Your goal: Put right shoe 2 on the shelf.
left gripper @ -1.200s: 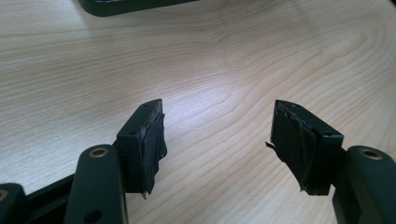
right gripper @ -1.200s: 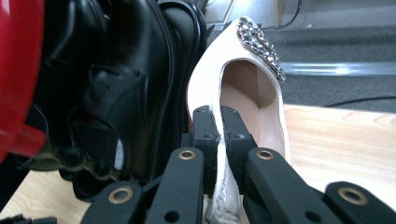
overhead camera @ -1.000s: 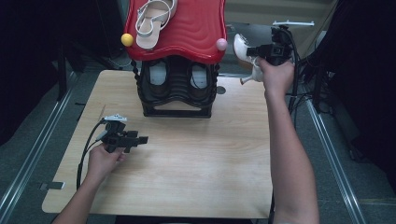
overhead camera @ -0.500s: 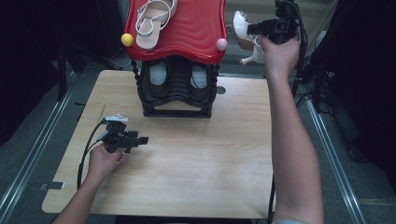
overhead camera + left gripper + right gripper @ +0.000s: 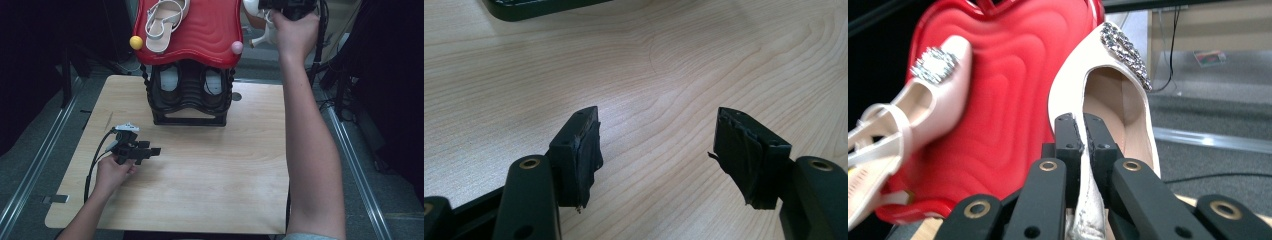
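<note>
You are holding the right hand-held gripper (image 5: 1082, 130) clamped on the side wall of a cream high-heeled shoe (image 5: 1108, 90), pinching only a thin strip of its upper. In the high view that shoe (image 5: 260, 20) is hanging in the air off the right edge of the red shelf top (image 5: 210, 30), near the pink knob (image 5: 237, 47) at its front right corner. Its mate, the strappy shoe (image 5: 165, 20), is lying on the left part of that red top. The black rack (image 5: 190, 95) under it is standing at the far edge of the tabletop (image 5: 200, 175).

Your left hand-held gripper (image 5: 659, 150) is resting near the left edge of the tabletop with its jaws apart and nothing between them.

The grip is the weak point: the shoe is hanging from one thin edge, so it could twist or slip out. The heel could also catch the red rim or the pink knob, and a careless landing could shove the other shoe off.
</note>
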